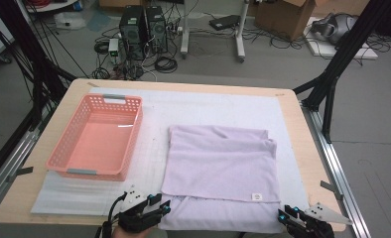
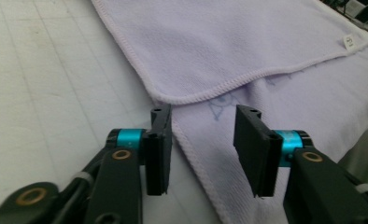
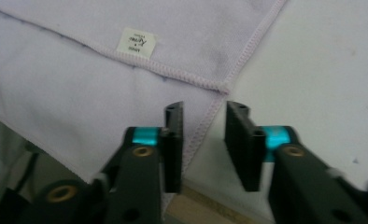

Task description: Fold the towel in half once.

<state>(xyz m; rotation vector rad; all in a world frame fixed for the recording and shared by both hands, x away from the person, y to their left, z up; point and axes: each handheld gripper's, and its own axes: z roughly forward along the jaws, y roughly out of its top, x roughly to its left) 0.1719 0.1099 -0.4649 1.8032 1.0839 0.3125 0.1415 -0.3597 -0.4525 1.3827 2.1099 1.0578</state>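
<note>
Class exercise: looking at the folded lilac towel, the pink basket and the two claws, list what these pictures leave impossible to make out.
- Towel label print: too small and blurred, right gripper view.
- Towel near edge: cut off by the frame bottom, high view.
- Left claw and right claw: hands cut off by the frame, high view.
- Basket near wall's inner side: hidden by its rim.

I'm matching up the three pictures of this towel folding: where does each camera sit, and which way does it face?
High view: above the near table edge, looking forward and down at the towel and basket; left gripper and right gripper enter at the bottom.
Left gripper view: rides that gripper, jaws apart over the towel's near left edge.
Right gripper view: rides that gripper, facing the right edge.
All three share the towel's label.
</note>
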